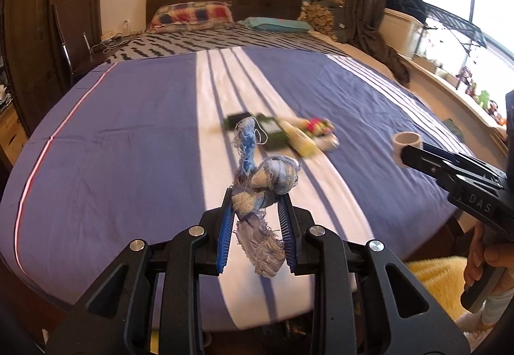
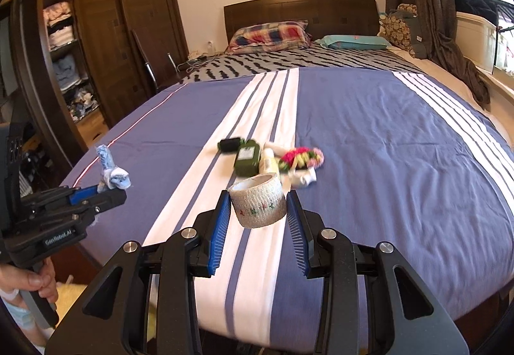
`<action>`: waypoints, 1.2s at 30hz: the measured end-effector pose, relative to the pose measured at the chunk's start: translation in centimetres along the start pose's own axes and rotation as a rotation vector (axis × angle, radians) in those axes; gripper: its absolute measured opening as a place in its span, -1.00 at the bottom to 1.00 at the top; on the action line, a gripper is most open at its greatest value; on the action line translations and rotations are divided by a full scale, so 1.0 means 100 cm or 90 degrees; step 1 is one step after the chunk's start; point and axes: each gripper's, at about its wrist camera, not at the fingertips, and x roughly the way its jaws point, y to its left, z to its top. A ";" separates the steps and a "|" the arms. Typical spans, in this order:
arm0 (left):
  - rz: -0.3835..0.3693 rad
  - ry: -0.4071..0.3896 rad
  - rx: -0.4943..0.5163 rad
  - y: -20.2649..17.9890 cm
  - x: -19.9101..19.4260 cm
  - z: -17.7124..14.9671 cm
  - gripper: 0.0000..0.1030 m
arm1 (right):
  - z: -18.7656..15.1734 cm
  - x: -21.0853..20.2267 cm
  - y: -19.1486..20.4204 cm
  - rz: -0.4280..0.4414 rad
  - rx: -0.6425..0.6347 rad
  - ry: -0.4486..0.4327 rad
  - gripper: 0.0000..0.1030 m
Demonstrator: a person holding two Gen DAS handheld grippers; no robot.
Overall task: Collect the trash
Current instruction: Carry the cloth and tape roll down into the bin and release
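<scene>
Left tool (image 1: pixel 255 210) clamps frayed rag (image 1: pixel 257 194); right tool (image 2: pixel 258 204) grips tape roll (image 2: pixel 258 205).

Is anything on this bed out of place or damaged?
Yes. A small heap of a green bottle, a black case, a tube, a sock and bright yarn lies on the striped cover, odd on a made bed. The blue rag in the left hand-held gripper is frayed and knotted.

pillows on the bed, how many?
2. A plaid pillow lies against the headboard on its left side; a teal pillow lies to its right. The patterned cushion beyond may hide more.
</scene>
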 end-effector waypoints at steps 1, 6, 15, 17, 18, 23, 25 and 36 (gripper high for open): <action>-0.007 0.002 0.003 -0.005 -0.004 -0.008 -0.50 | -0.006 -0.004 0.001 0.000 0.000 0.001 -0.29; -0.030 0.016 -0.006 -0.023 -0.018 -0.051 -0.50 | -0.044 -0.019 0.007 0.004 0.005 0.014 -0.29; -0.059 0.071 -0.028 -0.040 -0.014 -0.126 -0.50 | -0.113 -0.014 0.009 -0.005 0.010 0.083 -0.29; -0.061 0.089 -0.028 -0.041 -0.007 -0.139 -0.50 | -0.128 -0.009 0.009 -0.018 0.004 0.102 -0.29; -0.061 0.102 -0.028 -0.041 -0.002 -0.146 -0.49 | -0.135 -0.008 0.009 -0.022 0.002 0.110 -0.29; -0.060 0.161 -0.031 -0.040 0.022 -0.177 -0.49 | -0.168 0.009 0.011 -0.021 0.000 0.167 -0.29; -0.059 0.187 -0.029 -0.041 0.034 -0.191 -0.49 | -0.179 0.020 0.012 -0.017 0.003 0.193 -0.29; -0.081 0.327 -0.056 -0.035 0.106 -0.247 -0.49 | -0.231 0.072 -0.001 0.005 0.044 0.318 -0.29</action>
